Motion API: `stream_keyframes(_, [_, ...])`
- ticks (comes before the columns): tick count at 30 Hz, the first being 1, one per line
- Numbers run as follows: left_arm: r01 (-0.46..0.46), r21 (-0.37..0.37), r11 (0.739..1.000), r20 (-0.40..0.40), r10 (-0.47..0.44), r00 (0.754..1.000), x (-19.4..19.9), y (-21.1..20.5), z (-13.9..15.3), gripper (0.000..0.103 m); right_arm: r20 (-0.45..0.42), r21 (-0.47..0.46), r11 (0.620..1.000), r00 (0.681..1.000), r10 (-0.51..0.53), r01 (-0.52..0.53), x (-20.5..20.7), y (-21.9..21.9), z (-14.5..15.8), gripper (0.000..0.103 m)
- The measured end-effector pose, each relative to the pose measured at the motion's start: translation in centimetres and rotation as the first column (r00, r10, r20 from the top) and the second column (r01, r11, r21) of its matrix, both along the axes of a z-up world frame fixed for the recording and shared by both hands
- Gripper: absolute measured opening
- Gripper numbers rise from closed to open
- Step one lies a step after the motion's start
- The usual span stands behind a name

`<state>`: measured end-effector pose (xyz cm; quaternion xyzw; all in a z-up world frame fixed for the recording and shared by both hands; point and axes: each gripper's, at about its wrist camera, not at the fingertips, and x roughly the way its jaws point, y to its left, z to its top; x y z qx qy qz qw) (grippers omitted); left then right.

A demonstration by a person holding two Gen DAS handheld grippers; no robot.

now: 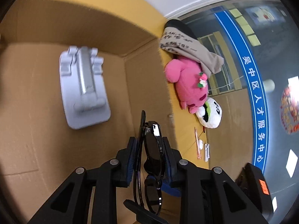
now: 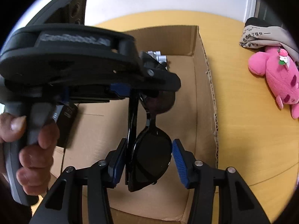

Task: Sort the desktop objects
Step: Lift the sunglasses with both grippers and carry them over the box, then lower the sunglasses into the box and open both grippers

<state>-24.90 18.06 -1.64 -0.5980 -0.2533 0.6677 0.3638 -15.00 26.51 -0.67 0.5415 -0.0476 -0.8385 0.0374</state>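
My left gripper is shut on black sunglasses and holds them over the open cardboard box. In the right wrist view the left gripper comes in from the left, held by a hand, with the sunglasses hanging lens-down from it. My right gripper is open, its blue pads on either side of the lower lens; the left pad is close to the folded temple and the right pad stands apart. A grey phone stand lies on the box floor.
On the yellow table right of the box lie a pink plush toy, a grey printed cloth, a white plush, a pink pen and a small white item. The box's right wall stands between.
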Motion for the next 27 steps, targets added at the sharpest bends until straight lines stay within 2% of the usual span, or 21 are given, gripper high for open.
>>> stream_keyframes(2, [-0.005,-0.014,1.0,0.032,0.005,0.999,0.1,0.1,-1.1,0.027,0.02,0.057,0.998,1.0,0.005,-0.006,-0.1,-0.8,-0.4,0.041])
stream_keyframes(7, [-0.024,-0.033,0.999,0.1,0.027,0.995,0.6,0.2,-4.0,0.026,0.022,0.197,0.98,1.0,-0.008,0.004,-0.1,-2.1,-1.1,0.041])
stream_keyframes(9, [-0.028,-0.023,0.999,0.103,0.03,0.994,0.7,0.2,-4.0,0.026,0.021,0.236,0.972,1.0,-0.002,-0.003,0.2,-2.5,-1.3,0.041])
stream_keyframes(14, [-0.01,-0.058,0.998,0.073,0.014,0.997,0.9,1.1,-3.4,0.028,0.029,0.283,0.959,1.0,0.01,-0.018,0.3,-3.2,-1.5,0.042])
stream_keyframes(15, [-0.006,-0.068,0.998,0.06,0.01,0.998,1.0,1.3,-3.0,0.035,0.028,0.284,0.959,1.0,0.012,-0.02,0.2,-3.1,-1.5,0.043])
stream_keyframes(16, [0.001,-0.07,0.998,0.041,0.002,0.999,1.2,1.5,-2.6,0.054,0.029,0.279,0.96,1.0,0.013,-0.02,0.2,-2.9,-1.5,0.049])
stream_keyframes(17, [0.002,-0.075,0.997,0.017,-0.001,1.0,1.3,1.5,-2.0,0.065,0.028,0.28,0.96,1.0,0.01,-0.018,0.2,-2.8,-1.5,0.051])
stream_keyframes(18, [-0.008,-0.096,0.995,-0.01,0.007,1.0,1.5,1.4,-1.4,0.082,0.023,0.286,0.958,1.0,0.007,-0.013,0.2,-2.7,-1.4,0.052])
stream_keyframes(20, [-0.06,-0.179,0.982,-0.096,0.043,0.994,2.3,0.9,0.5,0.085,0.001,0.274,0.962,1.0,0.004,-0.004,0.9,-2.4,-0.9,0.07])
stream_keyframes(21, [-0.083,-0.214,0.973,-0.154,0.05,0.987,3.0,0.6,1.9,0.085,-0.022,0.245,0.97,1.0,0.008,-0.002,1.5,-2.1,-0.4,0.072])
stream_keyframes(23, [-0.119,-0.237,0.964,-0.286,0.048,0.957,5.1,-0.3,5.0,0.085,-0.095,0.199,0.98,0.995,0.004,0.015,3.3,-1.6,1.3,0.08])
stream_keyframes(26, [-0.174,-0.216,0.961,-0.478,0.052,0.877,9.7,-2.5,9.7,0.089,-0.215,0.195,0.98,0.977,-0.007,0.05,6.2,-1.3,3.8,0.081])
stream_keyframes(27, [-0.207,-0.199,0.958,-0.556,0.064,0.829,12.0,-3.5,11.6,0.097,-0.257,0.183,0.982,0.966,-0.005,0.054,7.3,-1.4,4.6,0.082])
